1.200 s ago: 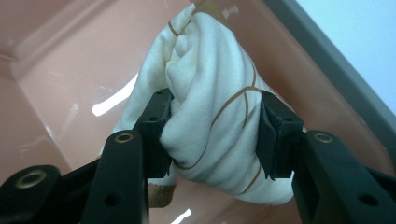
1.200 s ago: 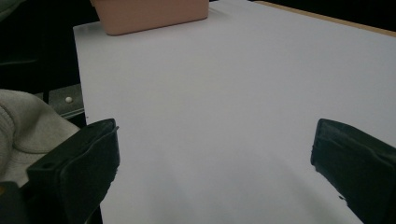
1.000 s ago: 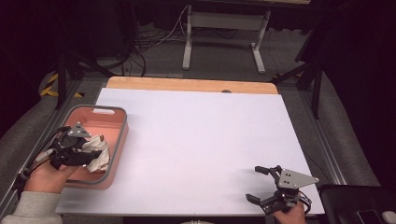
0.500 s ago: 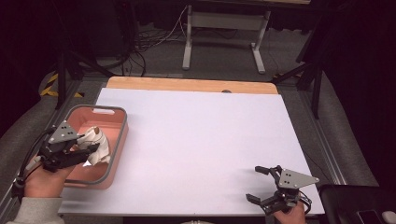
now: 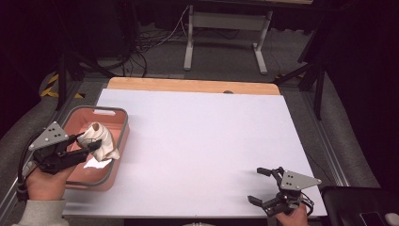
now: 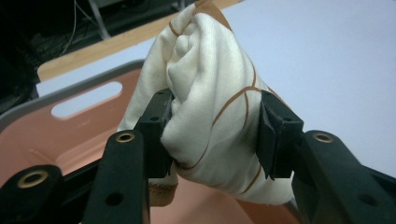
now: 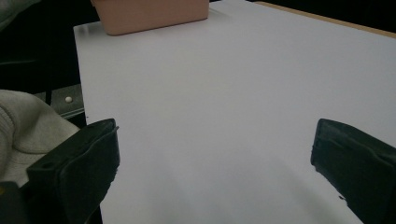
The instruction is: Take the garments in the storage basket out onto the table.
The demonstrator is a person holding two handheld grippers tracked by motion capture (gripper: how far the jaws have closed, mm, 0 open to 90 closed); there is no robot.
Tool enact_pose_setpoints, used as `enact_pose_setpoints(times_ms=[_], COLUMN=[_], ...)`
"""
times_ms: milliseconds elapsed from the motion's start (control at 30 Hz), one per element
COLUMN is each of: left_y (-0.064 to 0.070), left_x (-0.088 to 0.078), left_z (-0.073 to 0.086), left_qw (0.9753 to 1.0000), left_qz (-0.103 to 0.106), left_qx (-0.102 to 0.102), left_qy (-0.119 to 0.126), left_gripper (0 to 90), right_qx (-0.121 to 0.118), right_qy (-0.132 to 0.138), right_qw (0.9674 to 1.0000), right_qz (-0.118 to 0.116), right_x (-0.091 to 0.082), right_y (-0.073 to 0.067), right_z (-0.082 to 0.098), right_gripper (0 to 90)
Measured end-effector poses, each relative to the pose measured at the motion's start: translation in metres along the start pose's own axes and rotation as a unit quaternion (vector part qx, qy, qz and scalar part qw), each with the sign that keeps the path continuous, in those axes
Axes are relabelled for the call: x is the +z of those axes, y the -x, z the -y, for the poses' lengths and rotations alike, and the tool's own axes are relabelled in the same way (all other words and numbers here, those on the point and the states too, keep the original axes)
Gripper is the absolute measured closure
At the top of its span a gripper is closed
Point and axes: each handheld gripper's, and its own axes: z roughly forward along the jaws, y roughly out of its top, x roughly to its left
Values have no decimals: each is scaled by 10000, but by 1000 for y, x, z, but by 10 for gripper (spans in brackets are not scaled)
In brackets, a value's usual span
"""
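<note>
A bunched white cloth with thin brown lines (image 5: pixel 102 140) (image 6: pixel 210 93) hangs just over a pink bin with a grey rim (image 5: pixel 121 134) (image 6: pixel 70 140) at the table's left edge. My left gripper (image 5: pixel 89 145) (image 6: pixel 215 135) is shut on this cloth, one pad pressing each side of the bundle. The cloth's lower end drops toward the bin floor. At the near right corner of the white table top (image 5: pixel 202 136), my right gripper (image 5: pixel 261 186) (image 7: pixel 215 158) rests open, nothing between its jaws.
A small white piece (image 5: pixel 95 163) lies on the bin floor under the cloth. A wooden strip (image 5: pixel 188 85) borders the table's far edge. A dark case (image 5: pixel 362 207) sits past the right corner. The pink bin (image 7: pixel 149 14) stands far off in the right gripper view.
My left gripper has drawn a little to the left with the cloth, and the bundle now stands higher over the bin. The right gripper has not moved.
</note>
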Motion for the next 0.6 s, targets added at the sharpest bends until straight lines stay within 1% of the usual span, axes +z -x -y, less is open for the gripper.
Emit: enact_pose_setpoints(times_ms=[33,67,100,333,367,400,533,567,600], left_y=[1,3,3,12,13,15,21,22,24], left_x=[0,1,1,5,6,7,13,16,18], left_z=[-1,-2,-2,-12,-14,-15,-22,-24,-26], left_qw=[10000,9999,9999,9982,9980,9976,9955,9945,9940], left_qz=[18,61,61,329,358,404,618,739,784], left_qx=[16,20,20,7,41,17,34,32,36], left_qy=[52,159,159,493,526,568,711,743,762], left_gripper=[540,540,540,540,540,540,539,539,538], right_qx=[-2,2,2,-12,-16,-16,-18,-20,-21], right_qy=[1,6,6,9,20,20,23,26,29], right_qw=[10000,10000,10000,10000,10000,10000,10000,10000,10000], right_qz=[-1,5,5,7,8,8,8,5,5], right_x=[0,0,0,-1,-1,-1,-1,-1,-1], right_y=[0,0,0,0,0,0,0,0,0], right_z=[0,0,0,0,0,0,0,0,0], right_gripper=[14,14,14,14,14,14,14,14,14])
